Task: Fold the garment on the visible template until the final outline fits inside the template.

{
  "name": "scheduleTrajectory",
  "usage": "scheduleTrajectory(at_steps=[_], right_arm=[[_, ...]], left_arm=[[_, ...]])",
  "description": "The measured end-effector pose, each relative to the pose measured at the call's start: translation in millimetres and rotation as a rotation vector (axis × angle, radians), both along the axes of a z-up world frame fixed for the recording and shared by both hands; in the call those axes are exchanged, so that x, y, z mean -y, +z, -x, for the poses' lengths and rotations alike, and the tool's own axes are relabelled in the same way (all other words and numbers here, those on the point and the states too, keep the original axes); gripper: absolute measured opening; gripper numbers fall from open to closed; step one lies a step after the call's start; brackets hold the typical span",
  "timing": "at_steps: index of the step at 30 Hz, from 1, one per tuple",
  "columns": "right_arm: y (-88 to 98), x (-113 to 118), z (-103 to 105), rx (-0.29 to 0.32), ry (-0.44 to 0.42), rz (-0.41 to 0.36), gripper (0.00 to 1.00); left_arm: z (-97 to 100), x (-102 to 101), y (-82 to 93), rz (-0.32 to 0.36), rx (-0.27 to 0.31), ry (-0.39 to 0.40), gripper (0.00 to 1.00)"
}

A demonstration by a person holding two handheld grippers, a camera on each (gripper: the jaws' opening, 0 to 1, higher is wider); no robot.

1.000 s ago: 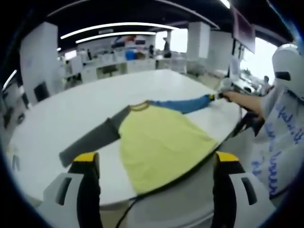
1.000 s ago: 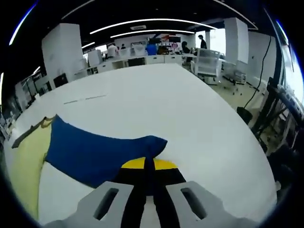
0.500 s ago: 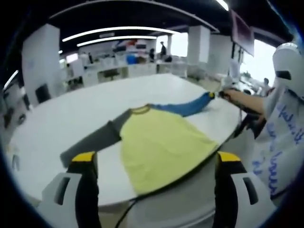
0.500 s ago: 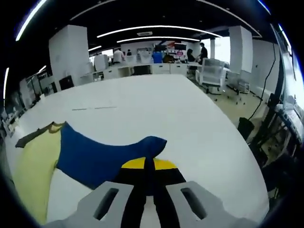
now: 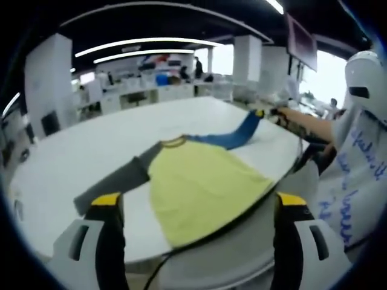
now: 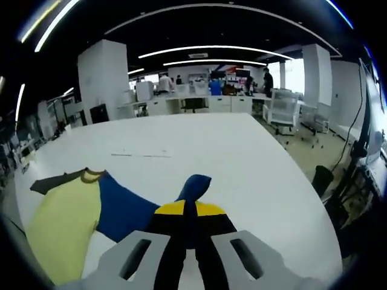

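The left gripper (image 5: 192, 208) hangs off the near rim of the desk (image 5: 72, 151), fingers (image 5: 109, 208) wide apart and holding nothing. Just beyond them the shirt (image 5: 199, 184) lies flat, yellow body at the near edge, hem partly over it. Its grey sleeve (image 5: 115, 181) runs out to the left; the blue sleeve (image 6: 130, 205) runs the opposite way, so the sleeves' long axis lies along the desk edge.

The right gripper (image 6: 188, 208) has its fingers clamped on the blue cuff, lifted off the surface. From there the shirt body lies to its left, which I judge the way to carry the sleeve. Beyond is plenty of bare desk; thin marks (image 6: 142, 154) show farther back, perhaps the template.
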State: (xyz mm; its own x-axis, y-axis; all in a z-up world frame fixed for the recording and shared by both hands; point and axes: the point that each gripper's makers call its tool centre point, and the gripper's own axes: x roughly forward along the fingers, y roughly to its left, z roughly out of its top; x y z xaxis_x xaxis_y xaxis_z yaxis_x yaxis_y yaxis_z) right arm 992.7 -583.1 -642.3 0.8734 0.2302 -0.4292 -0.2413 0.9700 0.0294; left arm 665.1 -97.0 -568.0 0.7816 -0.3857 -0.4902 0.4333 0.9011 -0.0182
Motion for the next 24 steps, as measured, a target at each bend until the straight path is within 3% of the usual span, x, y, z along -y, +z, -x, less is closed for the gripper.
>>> scheduleTrajectory(at_steps=[24], right_arm=[[50.3, -91, -12, 0.095, 0.176, -0.059, 0.03]], left_arm=[[6.4, -9, -2.9, -0.004, -0.003, 0.026, 1.0]])
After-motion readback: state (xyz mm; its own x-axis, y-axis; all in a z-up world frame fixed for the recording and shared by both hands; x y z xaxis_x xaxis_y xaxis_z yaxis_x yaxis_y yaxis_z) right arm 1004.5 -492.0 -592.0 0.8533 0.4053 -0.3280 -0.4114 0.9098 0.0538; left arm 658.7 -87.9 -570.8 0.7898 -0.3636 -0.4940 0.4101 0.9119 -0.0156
